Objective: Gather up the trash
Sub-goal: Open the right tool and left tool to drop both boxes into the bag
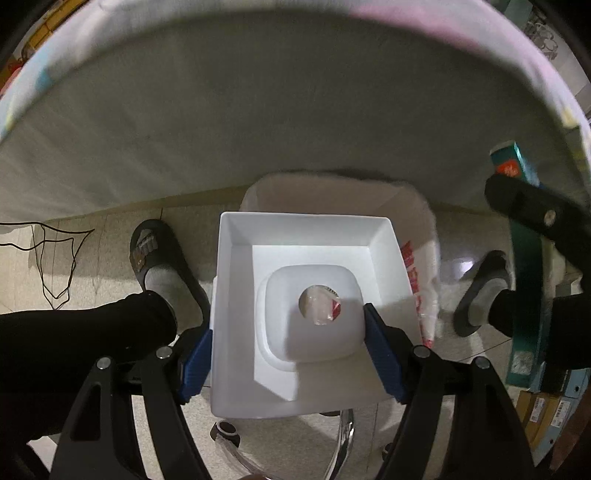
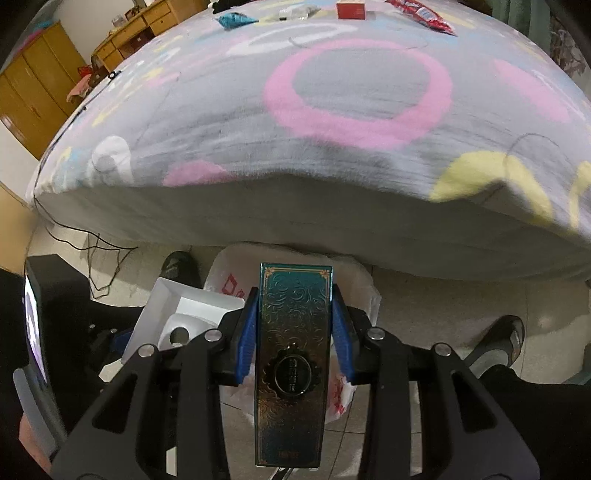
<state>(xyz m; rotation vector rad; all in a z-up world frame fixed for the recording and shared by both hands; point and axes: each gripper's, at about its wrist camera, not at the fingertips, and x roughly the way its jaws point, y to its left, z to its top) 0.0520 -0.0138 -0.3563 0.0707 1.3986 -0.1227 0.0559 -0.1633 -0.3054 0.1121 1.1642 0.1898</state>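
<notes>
My left gripper (image 1: 288, 347) is shut on an open white box (image 1: 306, 236) with a white moulded insert (image 1: 314, 314), held above a white plastic trash bag (image 1: 417, 221) on the floor. The box also shows in the right wrist view (image 2: 166, 299). My right gripper (image 2: 295, 328) is shut on a long teal and gold patterned box (image 2: 293, 354), held over the same bag (image 2: 354, 280). That box and the right gripper show at the right edge of the left wrist view (image 1: 524, 258).
A bed with a ring-patterned blanket (image 2: 332, 110) stands just beyond the bag; wrappers and a red box (image 2: 351, 9) lie on its far side. The person's slippered feet (image 1: 162, 258) (image 2: 498, 343) flank the bag. Black cables (image 1: 55, 258) lie on the tile floor at left.
</notes>
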